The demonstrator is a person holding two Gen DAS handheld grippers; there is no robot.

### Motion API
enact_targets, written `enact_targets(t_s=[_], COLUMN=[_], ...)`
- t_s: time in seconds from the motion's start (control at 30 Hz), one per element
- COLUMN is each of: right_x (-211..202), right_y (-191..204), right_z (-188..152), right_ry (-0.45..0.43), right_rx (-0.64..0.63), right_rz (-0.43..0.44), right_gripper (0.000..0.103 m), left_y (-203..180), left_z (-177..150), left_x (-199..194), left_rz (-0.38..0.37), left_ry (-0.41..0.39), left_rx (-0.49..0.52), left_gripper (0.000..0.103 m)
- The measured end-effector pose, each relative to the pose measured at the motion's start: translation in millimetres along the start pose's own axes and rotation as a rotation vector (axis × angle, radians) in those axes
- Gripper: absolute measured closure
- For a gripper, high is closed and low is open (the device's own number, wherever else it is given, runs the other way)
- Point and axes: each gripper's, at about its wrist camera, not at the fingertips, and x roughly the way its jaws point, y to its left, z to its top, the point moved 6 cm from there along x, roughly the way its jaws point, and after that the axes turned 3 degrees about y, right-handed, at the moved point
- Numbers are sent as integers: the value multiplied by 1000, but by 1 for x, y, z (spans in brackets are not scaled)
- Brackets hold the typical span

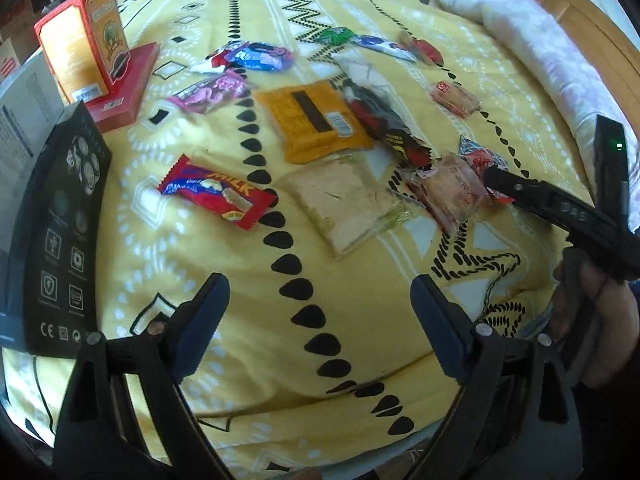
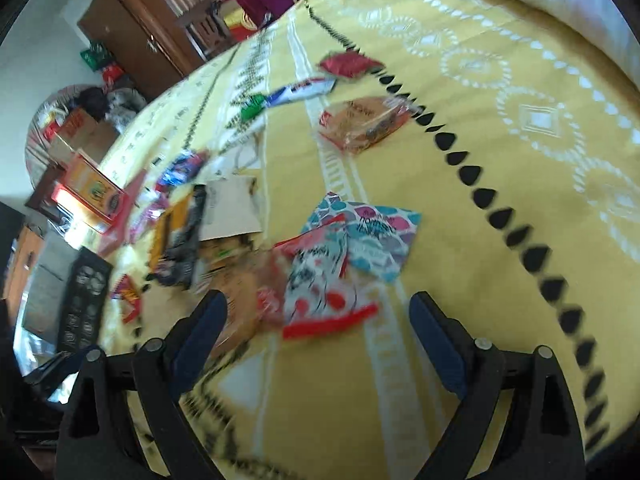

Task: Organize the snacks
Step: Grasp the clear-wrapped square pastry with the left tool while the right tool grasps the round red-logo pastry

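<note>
Snacks scattered on bed (image 1: pixel 360 320), both jaws released, empty.
Right-wrist view motion-blurred: labels unreadable; black box (image 1: pixel 64 232) cut off at left edge.

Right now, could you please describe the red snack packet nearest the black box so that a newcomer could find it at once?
Start from the yellow patterned bedspread and go to its left edge, where a tall black box stands. Just to the right of that box lies a red snack packet, flat and by itself. Unlike the orange packet and the pale clear packet beyond it, it carries blue and yellow lettering.
</note>
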Motion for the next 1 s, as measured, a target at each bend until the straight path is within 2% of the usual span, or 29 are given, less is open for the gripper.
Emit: enact_targets(t_s=[0.07,0.13,0.2,0.27,0.33,0.4,0.47,0.53,0.57,0.63,0.7,0.77,0.8,0.83,0.93,1.0], right_x=[12,16,12,3,-5,-8,-13,-12,-11,-11,-13,-17,-20,-22,-30,-30], right_y=[5,20,46,68,68,48,31,23,22,23,23,25,25,26,30,32], right_z=[3,-1,-11,-24,-30,-29,-28,-32,-35,-36,-38,-37,-37,-36,-35,-34], right_ry=[17,42,62,72,53,32,8,36,46,45,43,38,32,24,6,14], right_rx=[-50,-74,-133,-213,-217,-149,-80,-55,-50,-63,-70,-80,-81,-84,-102,-107], right_rz=[0,80,182,241,233,185,145,146,148,138,135,129,128,122,105,92], right_gripper=[31,56,63,72,74,74,66,54,52,38,35,26,17,11,3,0], left_y=[6,11,14,15,14,12,12,14,14,13,10,6,4,2,-3,-4], left_z=[-1,0,1,2,3,4,8,14,17,24,31,36,39,40,43,43], left_x=[2,2,1,0,-2,-1,4,10,13,23,33,43,48,52,69,72], left_rz=[3,-1,-4,-9,-7,-7,-4,-19,-30,-35,-34,-33,-33,-27,37,90], left_ry=[4,1,-6,-14,-21,-23,-20,-15,-15,1,14,29,35,40,51,29], left_rx=[-13,-23,-35,-37,-28,-7,1,-23,-31,-38,-44,-51,-55,-55,-16,30], left_gripper=[11,11,11,11,11,11,11,11,11,11,11,10,10,9,1,1])
